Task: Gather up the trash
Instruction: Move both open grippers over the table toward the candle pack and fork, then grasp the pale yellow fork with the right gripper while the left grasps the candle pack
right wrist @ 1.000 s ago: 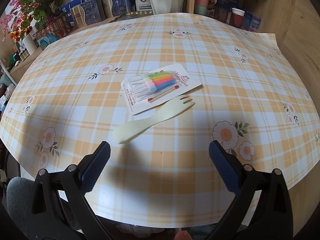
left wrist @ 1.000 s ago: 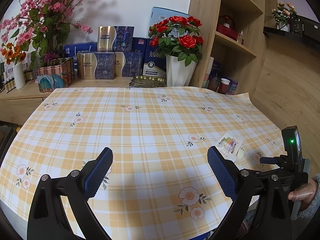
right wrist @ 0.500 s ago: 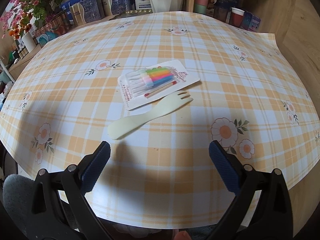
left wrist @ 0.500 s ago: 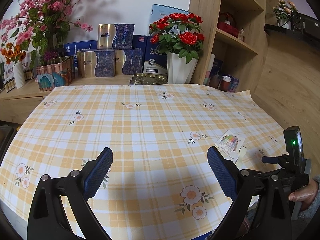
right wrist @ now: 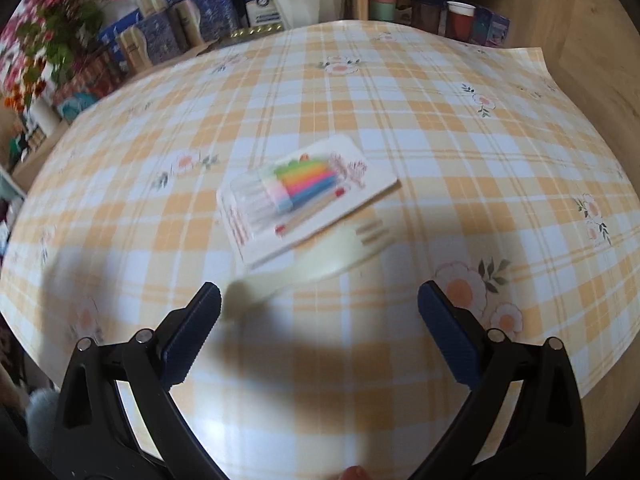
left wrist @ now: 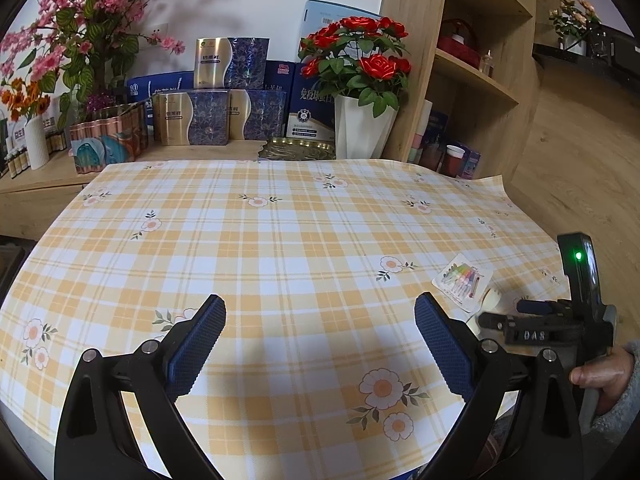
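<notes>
Both grippers are empty with their jaws spread wide: the right gripper [right wrist: 319, 308] hangs low over the near edge of the counter [right wrist: 460, 152], and the left gripper [left wrist: 320, 332] hovers over bare checked cloth well to the left of the litter. 2 pieces of trash lie on the counter ahead of the right gripper: a flat candle pack [right wrist: 306, 196] with bright coloured sticks under clear plastic, and a pale plastic fork [right wrist: 304, 268] lying just in front of it, its prongs pointing right and its rounded handle end close beside the left pad of that gripper. Whether the fork touches the card's edge is hard to tell, since the right wrist view is smeared by motion. From the left wrist view the same pack [left wrist: 462, 282] sits far to the right, next to the body of the right tool and the hand [left wrist: 600, 376] holding it. No bin or bag shows in either view. Judging by this, the step in hand is the approach for the 1st pick, most likely the fork, as it is nearest. The next move calls for bringing the right gripper forward and down so the slim handle sits between the pads, then closing; the fork is thin and lies flat, so a low, slightly angled pinch seems needed to keep it from sliding away.
</notes>
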Demonstrator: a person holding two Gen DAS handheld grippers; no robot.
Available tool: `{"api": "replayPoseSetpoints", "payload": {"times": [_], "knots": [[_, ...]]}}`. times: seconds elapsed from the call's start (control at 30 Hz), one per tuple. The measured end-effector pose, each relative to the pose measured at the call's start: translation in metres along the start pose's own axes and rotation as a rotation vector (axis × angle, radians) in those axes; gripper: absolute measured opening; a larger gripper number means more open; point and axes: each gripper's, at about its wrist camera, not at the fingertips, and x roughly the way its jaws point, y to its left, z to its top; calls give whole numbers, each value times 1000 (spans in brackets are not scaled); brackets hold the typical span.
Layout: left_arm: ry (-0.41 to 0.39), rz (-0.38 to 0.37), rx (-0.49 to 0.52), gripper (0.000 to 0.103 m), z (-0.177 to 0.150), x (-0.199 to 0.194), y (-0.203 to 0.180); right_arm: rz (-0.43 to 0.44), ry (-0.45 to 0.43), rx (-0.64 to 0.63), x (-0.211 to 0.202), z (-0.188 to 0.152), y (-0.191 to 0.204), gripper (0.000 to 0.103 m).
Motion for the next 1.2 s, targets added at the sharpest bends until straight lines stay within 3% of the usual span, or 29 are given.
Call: {"api": "replayPoseSetpoints", "payload": {"times": [0.27,0.5,0.63,0.9,1.03,1.2], "knots": [[9,-12,2,93,2,8,-6,-73,38,-51,18,10,11,97],[22,-25,11,93,2,13,-12,-60,31,-68,9,0,-21,96],[34,-38,7,93,1,19,-17,-28,19,-83,3,2,-33,75],[53,-66,23,93,1,27,-33,4,13,-123,9,14,-20,57],[64,-78,37,93,1,30,-40,26,-4,-141,8,15,-10,25],[100,-138,78,93,4,41,-55,36,-57,-80,-3,10,-19,25]]}}
